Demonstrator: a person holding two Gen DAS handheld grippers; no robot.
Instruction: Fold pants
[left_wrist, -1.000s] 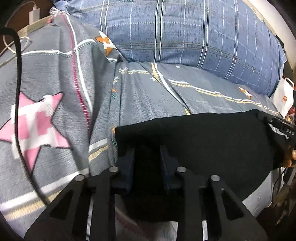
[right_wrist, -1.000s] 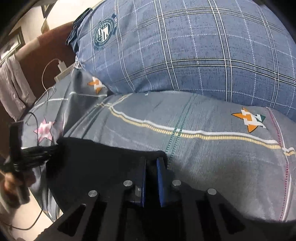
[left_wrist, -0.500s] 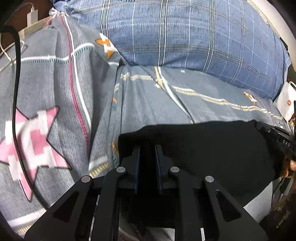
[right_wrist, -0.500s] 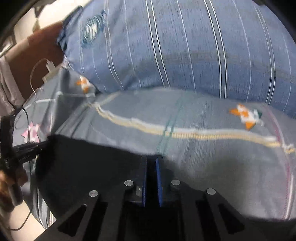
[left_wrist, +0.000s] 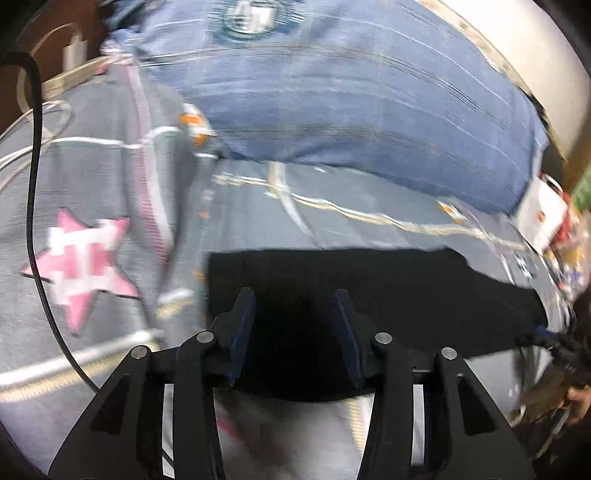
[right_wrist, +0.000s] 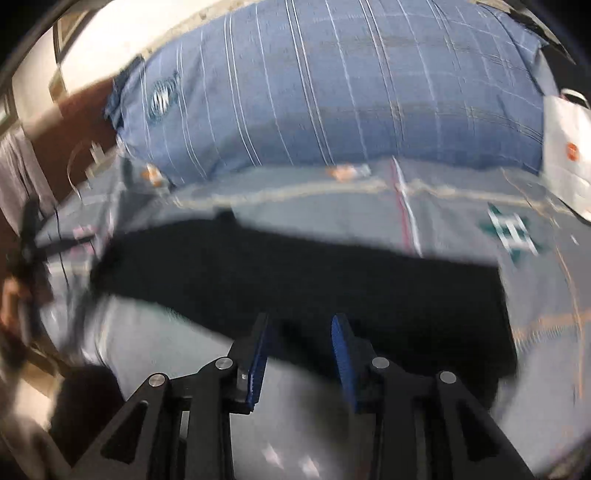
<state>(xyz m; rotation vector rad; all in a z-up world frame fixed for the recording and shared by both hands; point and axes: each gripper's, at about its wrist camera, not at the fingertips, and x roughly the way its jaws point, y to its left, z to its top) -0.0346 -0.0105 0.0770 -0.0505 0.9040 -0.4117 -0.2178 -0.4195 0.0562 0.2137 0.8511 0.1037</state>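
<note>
The black pants (left_wrist: 388, 295) lie folded flat on the grey patterned bedsheet (left_wrist: 92, 192), and they also show in the right wrist view (right_wrist: 295, 273). My left gripper (left_wrist: 295, 295) is open just above the pants' near left part, holding nothing. My right gripper (right_wrist: 301, 321) is open over the pants' near edge, holding nothing. Both views are motion-blurred.
A large blue plaid pillow (left_wrist: 351, 92) lies behind the pants, also in the right wrist view (right_wrist: 332, 92). A black cable (left_wrist: 33, 184) and a white charger cord (left_wrist: 44, 110) lie at the left. A white bag (right_wrist: 565, 155) sits at the right.
Both grippers were shut on the black pants' edge; now both have opened, let go and drawn back. The pants lie flat on the bed.
</note>
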